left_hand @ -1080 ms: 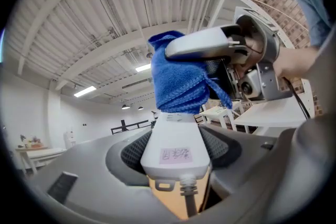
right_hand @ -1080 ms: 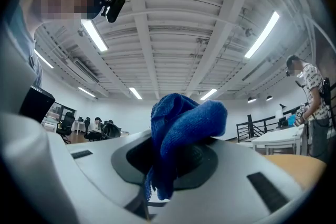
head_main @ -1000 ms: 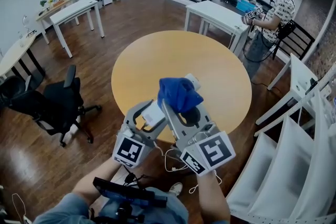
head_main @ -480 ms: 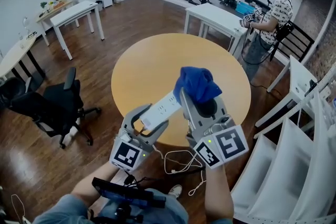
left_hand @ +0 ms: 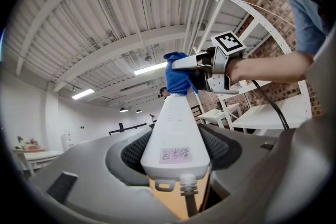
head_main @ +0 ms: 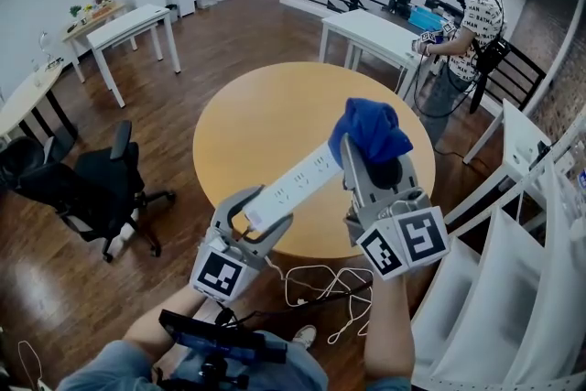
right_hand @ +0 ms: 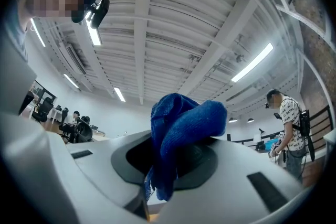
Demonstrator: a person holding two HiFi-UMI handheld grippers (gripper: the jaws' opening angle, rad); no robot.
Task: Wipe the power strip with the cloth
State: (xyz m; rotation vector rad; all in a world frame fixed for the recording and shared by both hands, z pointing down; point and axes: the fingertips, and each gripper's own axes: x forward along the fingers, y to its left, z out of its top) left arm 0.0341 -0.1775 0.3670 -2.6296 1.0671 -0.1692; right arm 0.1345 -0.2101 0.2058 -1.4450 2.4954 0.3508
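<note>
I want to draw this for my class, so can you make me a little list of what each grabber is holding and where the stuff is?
left gripper: shut on the white power strip, near its cord end
right gripper: shut on the blue cloth
cloth: bunched at the strip's far end, seems to touch it
strip: in the air over the round wooden table
cord: hangs in white loops below the grippers
background: a person stands by a white table
</note>
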